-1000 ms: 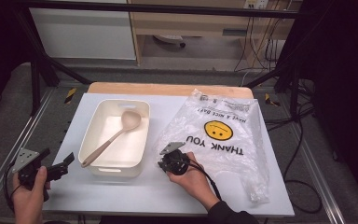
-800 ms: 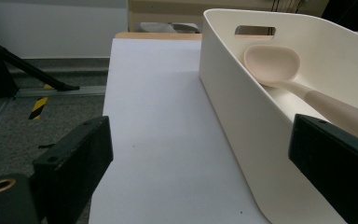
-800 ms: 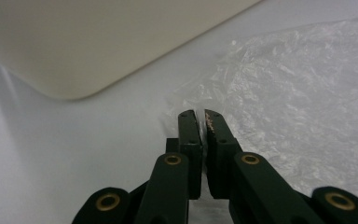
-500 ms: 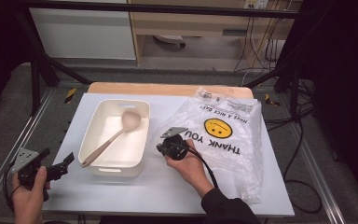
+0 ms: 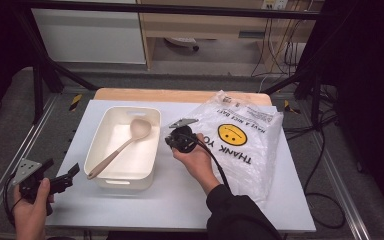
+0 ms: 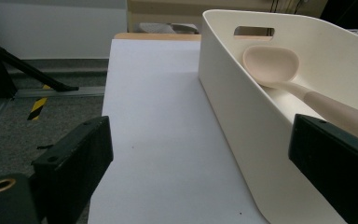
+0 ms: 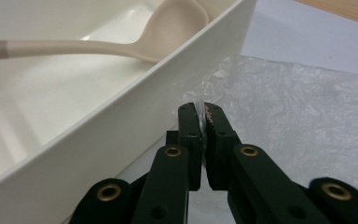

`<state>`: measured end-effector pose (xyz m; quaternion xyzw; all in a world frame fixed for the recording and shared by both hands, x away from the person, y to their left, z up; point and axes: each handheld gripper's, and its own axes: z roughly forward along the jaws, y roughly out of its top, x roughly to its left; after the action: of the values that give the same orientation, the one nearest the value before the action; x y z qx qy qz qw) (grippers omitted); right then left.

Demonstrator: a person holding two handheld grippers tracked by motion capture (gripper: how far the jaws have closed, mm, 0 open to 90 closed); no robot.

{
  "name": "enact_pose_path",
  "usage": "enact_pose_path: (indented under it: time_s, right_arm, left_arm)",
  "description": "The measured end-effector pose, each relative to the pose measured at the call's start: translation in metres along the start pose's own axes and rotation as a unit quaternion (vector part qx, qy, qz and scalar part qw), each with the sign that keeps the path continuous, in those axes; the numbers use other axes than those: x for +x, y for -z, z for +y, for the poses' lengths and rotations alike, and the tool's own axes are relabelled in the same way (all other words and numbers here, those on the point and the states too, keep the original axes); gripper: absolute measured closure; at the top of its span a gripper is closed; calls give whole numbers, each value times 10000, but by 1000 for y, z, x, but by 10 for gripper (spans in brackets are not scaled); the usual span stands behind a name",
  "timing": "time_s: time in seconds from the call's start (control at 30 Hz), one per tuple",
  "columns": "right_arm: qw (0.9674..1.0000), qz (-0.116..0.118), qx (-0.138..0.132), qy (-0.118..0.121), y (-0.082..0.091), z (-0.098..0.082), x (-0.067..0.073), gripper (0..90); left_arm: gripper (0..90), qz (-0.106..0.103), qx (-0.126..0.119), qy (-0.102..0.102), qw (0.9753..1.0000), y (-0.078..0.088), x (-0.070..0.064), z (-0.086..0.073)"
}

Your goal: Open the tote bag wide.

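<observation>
Beside the tub [image 5: 125, 145], your right gripper [image 7: 201, 112] has carried its clenched pinch of bag [image 5: 245, 145] closer, probably for bagging; left gripper [image 5: 62, 182] gapes empty.

I can't see the right gripper's [image 5: 176, 138] jaw tips behind its body, high view | spoon [image 7: 121, 39] handle runs off left edge | small print on bag [image 5: 240, 145] unreadable to me

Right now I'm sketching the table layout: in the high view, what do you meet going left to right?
Left claw → white tub with the spoon in it → right claw, shut on the bag's edge → plastic bag with the smiley face.
</observation>
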<state>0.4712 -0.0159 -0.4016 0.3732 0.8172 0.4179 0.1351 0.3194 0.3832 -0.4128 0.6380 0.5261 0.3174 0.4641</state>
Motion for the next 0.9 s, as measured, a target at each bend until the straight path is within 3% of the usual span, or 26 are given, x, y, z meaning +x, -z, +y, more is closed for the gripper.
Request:
enact_pose_path:
  time_s: [0.07,0.17,0.23,0.27,0.3,0.4,0.67,0.9]
  right_arm:
    - [10000,-9,23,-35,-3,1,-2,862]
    - [9999,11,47,-144,-8,1,-2,648]
    - [9998,38,23,-174,-3,2,-1,547]
    - [9998,38,23,-174,-3,2,-1,547]
    - [9998,-7,13,-194,4,4,1,444]
    - [9999,-56,-26,-137,17,6,3,344]
    - [9998,-131,49,-103,39,5,-2,173]
    - [9998,-120,25,-125,50,-4,-10,100]
  left_arm:
    - [59,-12,4,-6,10000,0,0,0]
    - [59,-11,1,16,10000,0,0,0]
    - [59,-8,-6,26,10000,-1,0,0]
    - [59,-8,-6,26,10000,-1,0,0]
    - [59,-3,4,14,10000,-1,0,0]
    - [59,-7,3,13,10000,0,0,0]
    - [58,6,16,-16,10000,-1,-1,0]
    - [57,-8,49,-36,10000,-1,-1,-1]
